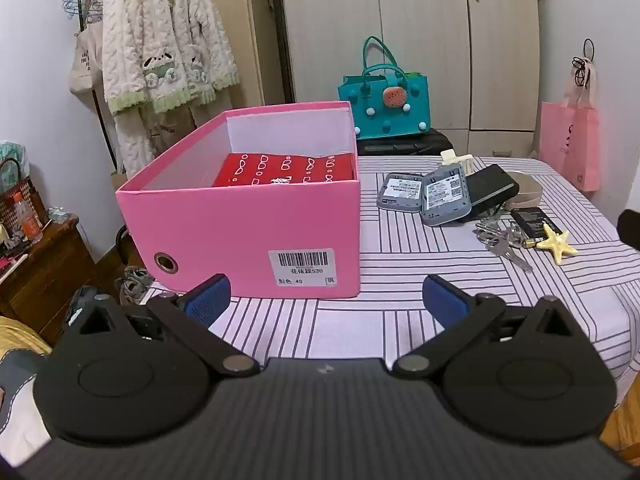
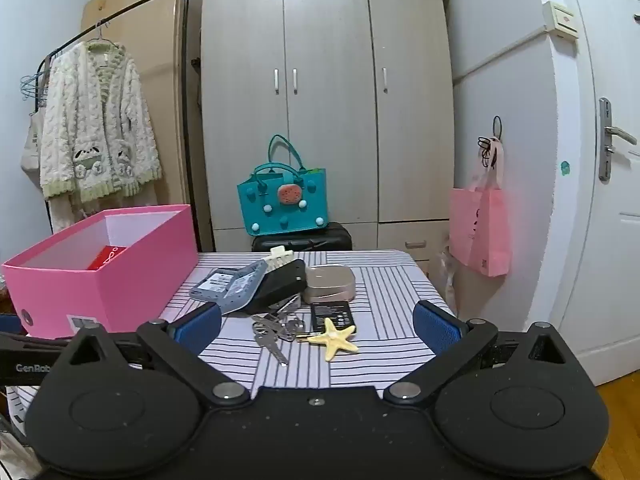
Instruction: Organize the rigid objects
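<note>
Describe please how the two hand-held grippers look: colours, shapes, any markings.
Both the left gripper and the right gripper are matte black, with two rounded disc-like housings, angled link arms on silver pivot pins, and blue ribbed pads on the fingers. No hand or sleeve is in view.

You have a table [image 2: 384, 280] covered in a white cloth with dark stripes. On its left side sits an open pink box [image 1: 256, 216]. To the right lies a cluster: two grey devices [image 1: 420, 194], a black case [image 1: 492, 190] leaning on them, a beige case [image 2: 330, 282], a white comb [image 2: 280, 258], a black battery [image 2: 332, 314], a bunch of keys [image 2: 276, 332] and a yellow starfish [image 2: 334, 338].
</note>
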